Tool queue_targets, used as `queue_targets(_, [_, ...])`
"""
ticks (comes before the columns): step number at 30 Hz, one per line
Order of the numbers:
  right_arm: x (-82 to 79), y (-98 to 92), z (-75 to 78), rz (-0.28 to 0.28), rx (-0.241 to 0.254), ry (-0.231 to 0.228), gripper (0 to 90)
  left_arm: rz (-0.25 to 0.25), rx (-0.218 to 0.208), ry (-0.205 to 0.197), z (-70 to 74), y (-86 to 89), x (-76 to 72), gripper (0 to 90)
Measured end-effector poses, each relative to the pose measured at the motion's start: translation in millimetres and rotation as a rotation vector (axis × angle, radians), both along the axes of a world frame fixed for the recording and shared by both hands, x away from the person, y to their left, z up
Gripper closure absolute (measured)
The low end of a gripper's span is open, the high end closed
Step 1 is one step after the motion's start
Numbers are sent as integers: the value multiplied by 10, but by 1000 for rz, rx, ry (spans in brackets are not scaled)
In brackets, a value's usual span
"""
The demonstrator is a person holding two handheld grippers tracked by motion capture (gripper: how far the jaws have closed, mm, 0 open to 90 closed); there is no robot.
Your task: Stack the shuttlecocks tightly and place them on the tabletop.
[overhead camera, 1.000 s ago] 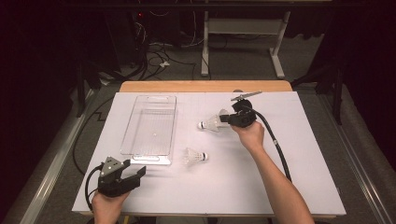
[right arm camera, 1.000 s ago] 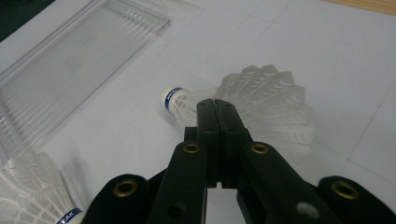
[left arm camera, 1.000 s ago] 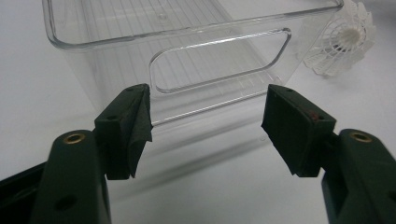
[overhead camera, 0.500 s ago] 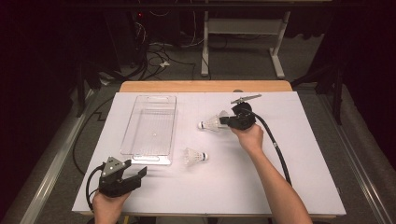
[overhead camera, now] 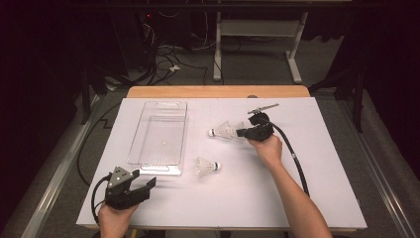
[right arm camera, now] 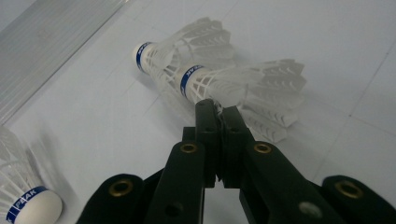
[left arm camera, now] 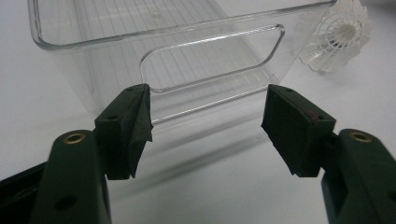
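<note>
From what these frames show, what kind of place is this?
Likely a lab recording station, not a home: a white-covered work table against dark curtains, loose black floor cables behind it, and a metal-legged stand. The person's handheld black gripper trails a cable.

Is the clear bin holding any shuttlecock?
No: the clear bin is empty, and both shuttlecocks lie on the table beside it.

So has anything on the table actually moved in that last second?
Hardly anything. The right tool stays shut on the feather skirt of the nested shuttlecocks, which may have slid a touch toward the clear bin; too slight to be sure. The left tool still rests open at the table's near edge, and the lone shuttlecock lies where it was.
</note>
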State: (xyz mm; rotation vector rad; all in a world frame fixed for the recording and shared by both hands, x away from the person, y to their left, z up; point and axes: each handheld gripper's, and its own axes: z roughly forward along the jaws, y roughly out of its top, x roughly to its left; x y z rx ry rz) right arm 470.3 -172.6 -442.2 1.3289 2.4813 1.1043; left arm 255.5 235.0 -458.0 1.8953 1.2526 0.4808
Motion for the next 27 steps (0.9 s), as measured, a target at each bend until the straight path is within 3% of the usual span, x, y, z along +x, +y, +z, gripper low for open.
queue_targets(7, [-25,42,46,45,3,-30,900,-3,-2,4,-5,-1,9,336])
queue_targets(16, [-2,-2,102,69,16,-38,900,-3,-2,9,-12,-8,15,336])
queue_targets(27, [13,87,75,109,29,-31,900,-7,6,12,-14,-11,17,336])
